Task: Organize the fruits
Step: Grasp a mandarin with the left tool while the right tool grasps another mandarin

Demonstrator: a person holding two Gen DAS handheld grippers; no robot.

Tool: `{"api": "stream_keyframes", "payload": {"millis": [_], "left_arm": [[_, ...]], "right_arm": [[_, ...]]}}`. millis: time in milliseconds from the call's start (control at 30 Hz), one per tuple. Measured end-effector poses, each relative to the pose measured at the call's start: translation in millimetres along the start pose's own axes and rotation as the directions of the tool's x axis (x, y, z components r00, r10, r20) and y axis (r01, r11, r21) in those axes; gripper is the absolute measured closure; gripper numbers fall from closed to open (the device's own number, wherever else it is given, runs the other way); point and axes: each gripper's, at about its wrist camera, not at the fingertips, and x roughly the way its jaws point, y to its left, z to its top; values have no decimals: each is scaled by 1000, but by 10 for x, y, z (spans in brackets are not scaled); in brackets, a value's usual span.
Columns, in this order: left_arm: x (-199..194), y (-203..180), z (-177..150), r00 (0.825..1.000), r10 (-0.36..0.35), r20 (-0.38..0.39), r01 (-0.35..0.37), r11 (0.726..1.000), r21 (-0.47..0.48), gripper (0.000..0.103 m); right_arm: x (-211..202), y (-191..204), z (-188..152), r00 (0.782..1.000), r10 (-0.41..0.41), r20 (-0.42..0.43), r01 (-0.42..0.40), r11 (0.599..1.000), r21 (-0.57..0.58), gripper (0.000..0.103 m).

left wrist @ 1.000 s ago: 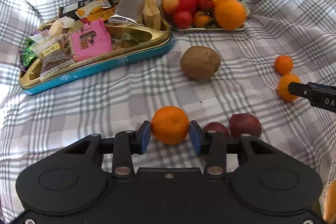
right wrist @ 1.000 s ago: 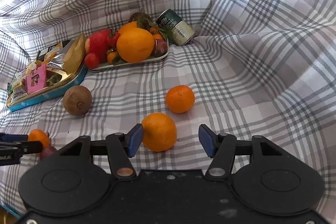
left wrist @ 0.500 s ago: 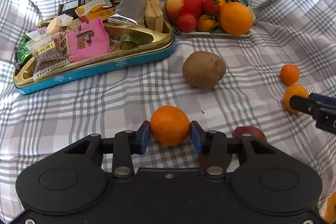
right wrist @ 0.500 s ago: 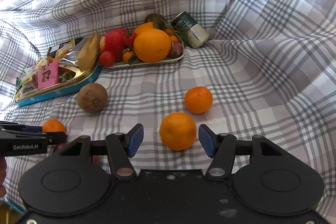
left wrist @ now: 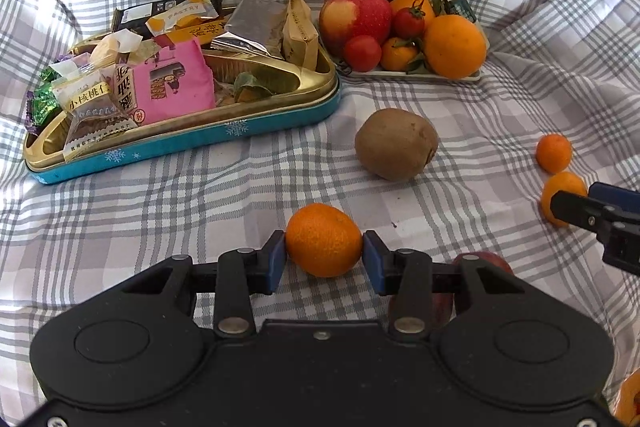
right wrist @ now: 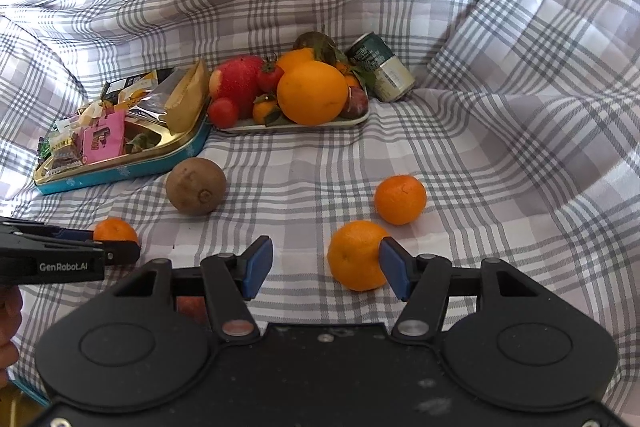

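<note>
My left gripper point(left wrist: 324, 255) is shut on a small orange point(left wrist: 323, 239) and holds it above the checked cloth; it also shows in the right wrist view point(right wrist: 115, 231). My right gripper point(right wrist: 326, 267) is open, with a second small orange point(right wrist: 356, 255) between its fingers, against the right pad. A third small orange point(right wrist: 400, 199) lies just beyond. A brown kiwi point(left wrist: 396, 143) lies mid-cloth. The fruit tray point(left wrist: 416, 77) at the back holds an apple, tomatoes and oranges. A red fruit point(left wrist: 480, 261) lies partly hidden under my left gripper.
A teal and gold tin point(left wrist: 184, 143) full of wrapped snacks sits at the back left. A green can point(right wrist: 380, 73) lies on its side behind the fruit tray. The cloth rises in folds at the back and right.
My left gripper has lifted the small orange off the cloth and moved forward, away from the red fruits. My right gripper has shifted left, so its orange now sits against the right pad.
</note>
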Motion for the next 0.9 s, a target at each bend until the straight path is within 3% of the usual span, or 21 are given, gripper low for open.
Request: {"api": "stream_keyframes", "payload": {"millis": [467, 900], "left_arm": [[-94, 115, -25, 1000, -18, 13, 19, 999, -48, 51], [42, 44, 72, 1000, 17, 6, -17, 999, -29, 51]], "right_arm": [[-27, 66, 33, 1000, 25, -3, -25, 1000, -9, 40], [112, 279, 113, 997, 71, -18, -71, 996, -47, 40]]}}
